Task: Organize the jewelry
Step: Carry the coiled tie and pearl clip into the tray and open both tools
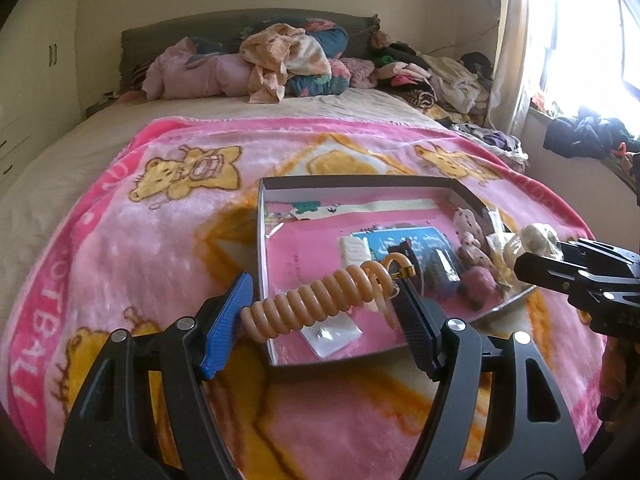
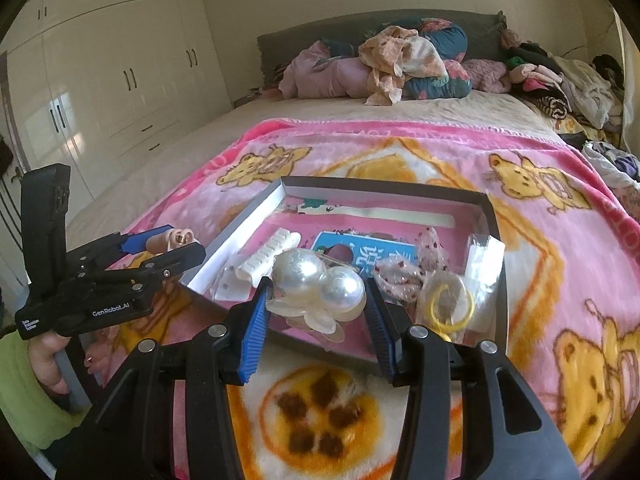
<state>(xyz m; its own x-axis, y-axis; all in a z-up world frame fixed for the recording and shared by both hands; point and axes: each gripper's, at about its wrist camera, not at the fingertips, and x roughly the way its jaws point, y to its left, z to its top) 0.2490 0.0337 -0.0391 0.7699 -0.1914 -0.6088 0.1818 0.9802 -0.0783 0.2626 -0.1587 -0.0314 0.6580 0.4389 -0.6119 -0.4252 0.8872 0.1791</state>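
Observation:
My left gripper (image 1: pixel 320 300) is shut on an orange spiral hair tie (image 1: pixel 316 298), gripped end to end, held over the near left corner of a shallow grey box (image 1: pixel 340 182) lined in pink. My right gripper (image 2: pixel 318 300) is shut on a big pearl hair clip (image 2: pixel 316 280), held over the box's near edge (image 2: pixel 384 185). In the left wrist view the right gripper (image 1: pixel 532 256) shows at the right edge with the pearl clip (image 1: pixel 536 240). In the right wrist view the left gripper (image 2: pixel 168 242) shows at the left with the hair tie (image 2: pixel 170 240).
In the box lie a white claw clip (image 2: pixel 268 252), a blue card (image 2: pixel 372 250), pink floral scrunchies (image 2: pixel 400 276), yellow rings in a bag (image 2: pixel 450 304) and a small clear bag (image 1: pixel 332 334). The box sits on a pink bear blanket (image 2: pixel 560 280). Clothes pile (image 2: pixel 400 60) at the headboard.

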